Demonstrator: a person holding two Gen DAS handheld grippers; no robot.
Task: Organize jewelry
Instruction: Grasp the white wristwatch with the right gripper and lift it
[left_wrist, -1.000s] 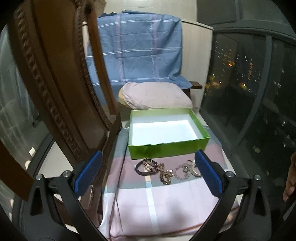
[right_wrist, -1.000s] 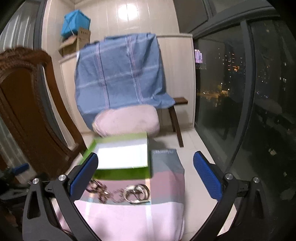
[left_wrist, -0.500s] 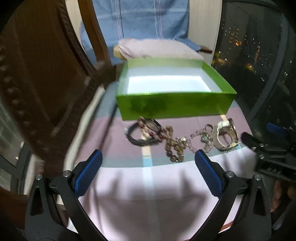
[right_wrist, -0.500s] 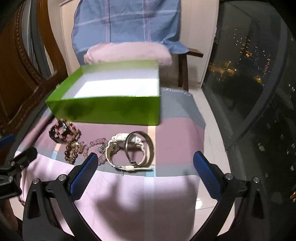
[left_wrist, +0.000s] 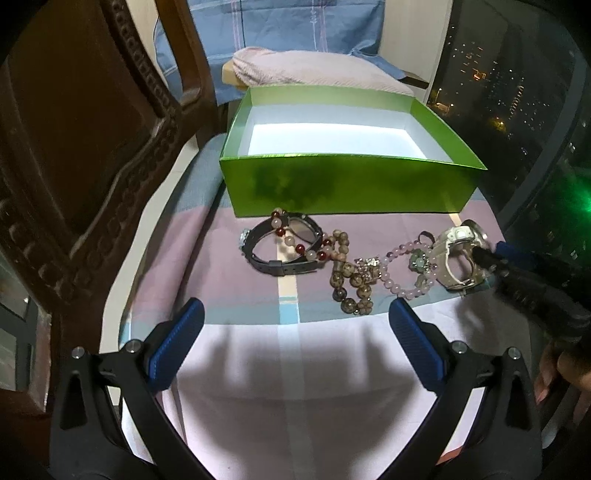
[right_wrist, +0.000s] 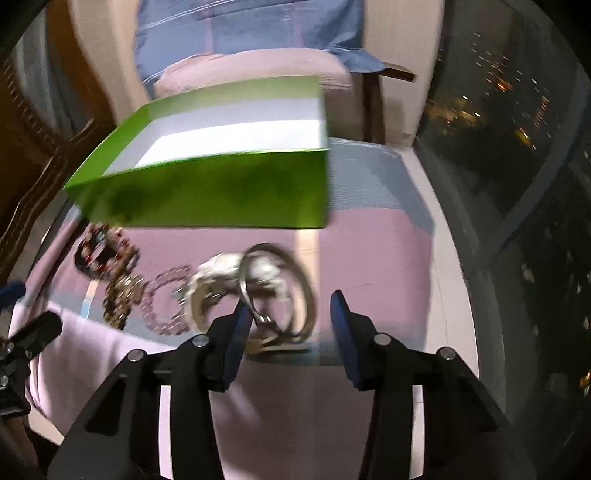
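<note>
Closest to the left wrist camera is the left gripper, fingers spread wide with nothing between them, hovering over the pale pink part of the checked cloth on the near side of the green box.

The right gripper is about half open over the same cloth. Its blue pads sit on either side of the near end of a silver bangle, but there's a visible gap on the right, so it isn't clamped on anything. The shot is motion-blurred, so I can't tell if the left pad actually touches the ring. From the left camera you can see the tip of that right gripper poking in right at the white watch.

All the jewelry lies in a loose row on the cloth, just in front of the box's near wall. Nearest the box's left half is a black watch with a red and pale bead bracelet draped across it. Next to that, toward the box's middle, is a brown bead bracelet, then a light purple bead bracelet with a small charm, then the white watch and the bangle in front of the box's right end.

The box is open, white inside, and nothing shows in it from either view.

Behind the box there's a pink cushion and a blue checked cloth hanging up. A carved wooden chair back stands to the left of the box, and dark windows with city lights are off to the right.
</note>
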